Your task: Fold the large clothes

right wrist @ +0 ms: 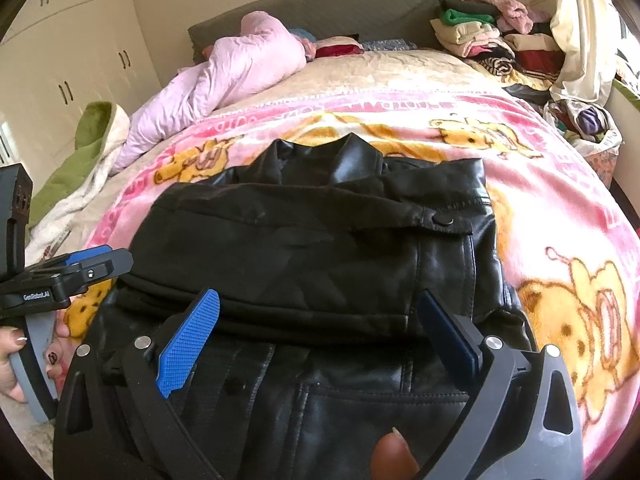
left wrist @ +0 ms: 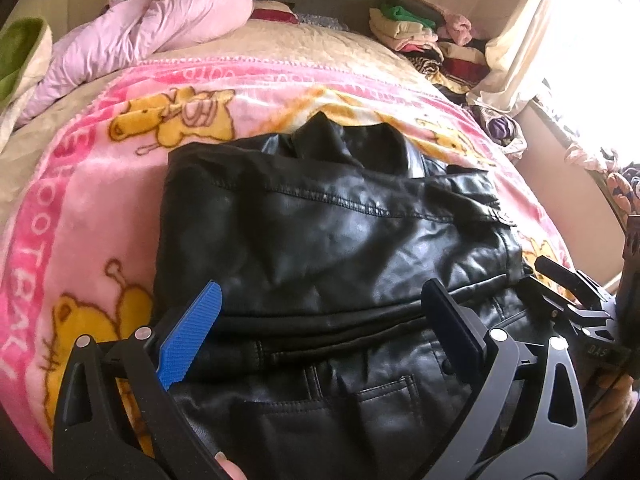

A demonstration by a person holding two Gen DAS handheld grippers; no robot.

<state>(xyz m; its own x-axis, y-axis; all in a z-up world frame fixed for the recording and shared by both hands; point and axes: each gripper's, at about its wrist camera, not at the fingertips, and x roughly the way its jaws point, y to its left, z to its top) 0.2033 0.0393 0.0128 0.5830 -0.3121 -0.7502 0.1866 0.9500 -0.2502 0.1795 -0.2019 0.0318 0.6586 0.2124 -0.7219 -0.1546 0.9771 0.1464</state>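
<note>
A black leather jacket [left wrist: 328, 240] [right wrist: 320, 248] lies folded on the pink cartoon-bear blanket [left wrist: 80, 208] [right wrist: 540, 208], collar toward the headboard. My left gripper [left wrist: 320, 292] hovers open over the jacket's near half, its blue pads [left wrist: 192, 336] wide apart with nothing between them. Over the same folded edge my right gripper [right wrist: 319, 298] stands just as wide, pads [right wrist: 188, 344] clear of the leather. Each gripper shows in the other's view: the right gripper [left wrist: 568, 292] at the right edge, the left gripper [right wrist: 80, 268] at the left edge, held by a hand [right wrist: 16, 360].
A crumpled lilac duvet [left wrist: 160, 28] [right wrist: 224, 76] lies at the bed's far left. Stacked folded clothes [left wrist: 420, 36] [right wrist: 492, 36] sit at the far right near a curtain [left wrist: 532, 32]. A green-and-white blanket [right wrist: 80, 168] hangs at the left, with white wardrobes [right wrist: 72, 52] behind.
</note>
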